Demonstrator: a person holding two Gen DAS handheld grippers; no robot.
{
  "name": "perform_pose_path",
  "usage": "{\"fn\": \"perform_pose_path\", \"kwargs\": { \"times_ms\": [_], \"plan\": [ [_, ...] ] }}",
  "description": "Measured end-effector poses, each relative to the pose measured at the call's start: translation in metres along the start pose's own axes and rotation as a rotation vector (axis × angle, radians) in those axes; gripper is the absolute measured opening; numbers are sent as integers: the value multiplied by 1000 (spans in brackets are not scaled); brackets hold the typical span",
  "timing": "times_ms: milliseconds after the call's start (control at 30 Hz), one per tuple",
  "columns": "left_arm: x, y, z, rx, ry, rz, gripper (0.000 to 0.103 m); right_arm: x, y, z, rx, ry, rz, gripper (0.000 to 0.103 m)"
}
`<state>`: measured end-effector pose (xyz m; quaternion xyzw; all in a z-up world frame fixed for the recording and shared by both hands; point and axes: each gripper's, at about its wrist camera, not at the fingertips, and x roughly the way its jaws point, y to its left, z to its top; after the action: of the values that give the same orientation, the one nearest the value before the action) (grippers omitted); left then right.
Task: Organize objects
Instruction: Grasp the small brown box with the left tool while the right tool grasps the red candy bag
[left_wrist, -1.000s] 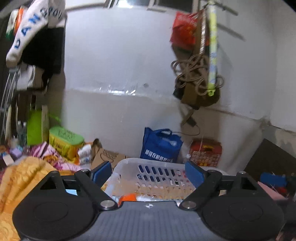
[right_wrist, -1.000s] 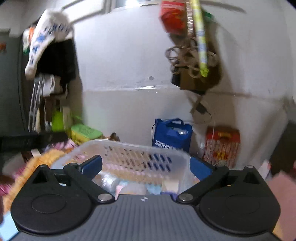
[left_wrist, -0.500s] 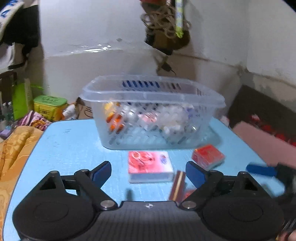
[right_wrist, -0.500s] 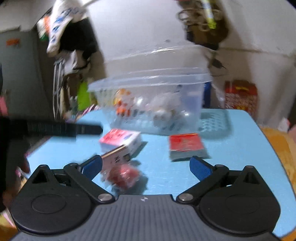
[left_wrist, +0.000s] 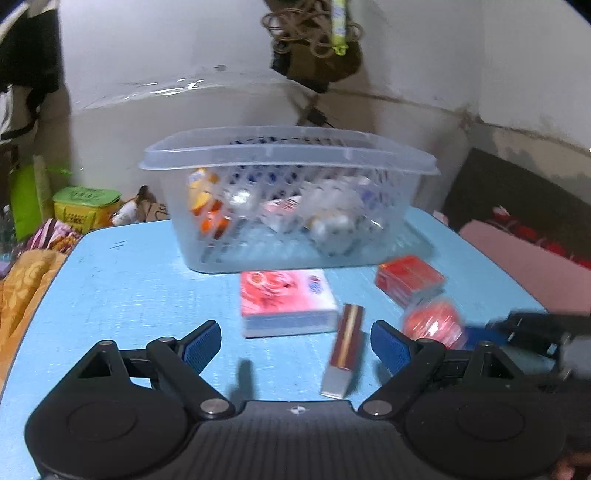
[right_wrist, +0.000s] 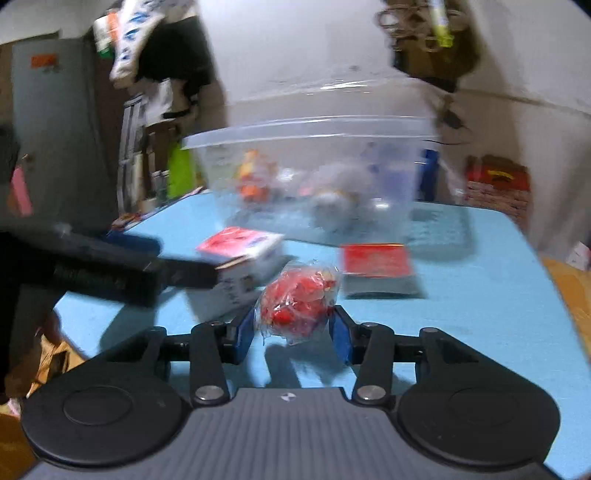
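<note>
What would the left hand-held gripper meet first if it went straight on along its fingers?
Probably the pink tissue pack lying flat on the blue table, or the table just before it. The left hand-held gripper is open and empty; depth is hard to judge.

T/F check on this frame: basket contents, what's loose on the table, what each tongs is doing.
1. The clear basket is empty. False: it already holds several items, including an orange-capped one.
2. The right tongs have the red wrapped bundle between their pads. True; the jaws have just been closing onto it.
3. The left tongs grip the pink tissue pack. False: the jaws stand open with nothing in them, short of the pack.
4. A red box lies on the blue table outside the basket. True.
5. The slim maroon box stands upright. False: it lies flat on the table.
</note>
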<state>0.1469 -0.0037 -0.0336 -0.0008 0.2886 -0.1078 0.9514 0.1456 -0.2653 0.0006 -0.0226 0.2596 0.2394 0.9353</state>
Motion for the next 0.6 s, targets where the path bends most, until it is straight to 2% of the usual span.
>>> {"fn": "perform_pose_path", "kwargs": {
  "times_ms": [133, 200, 267, 300, 333, 367, 467, 600],
  "plan": [
    [10, -14, -7, 45, 20, 16, 88, -13, -24, 3, 77, -23, -31, 48],
    [17, -21, -10, 56, 37, 25, 75, -15, -26, 6, 78, -39, -36, 48],
    [23, -26, -11, 64, 58, 2, 47, -16, -23, 8, 66, -47, -35, 48],
    [25, -28, -13, 75, 63, -6, 40, -16, -20, 8, 56, -48, -33, 48],
    [25, -31, -15, 92, 61, 0, 24, -15, -18, 8, 44, -48, -29, 48],
    [24, -34, -16, 119, 52, 11, 18, -16, -15, 8, 30, -49, -29, 48],
    [12, -40, -17, 171, 7, 33, 18, -17, -9, 9, 2, -51, -24, 48],
    [7, -33, -14, 140, 2, 30, 18, -19, -3, 11, -18, -60, -22, 48]
  ]
}}
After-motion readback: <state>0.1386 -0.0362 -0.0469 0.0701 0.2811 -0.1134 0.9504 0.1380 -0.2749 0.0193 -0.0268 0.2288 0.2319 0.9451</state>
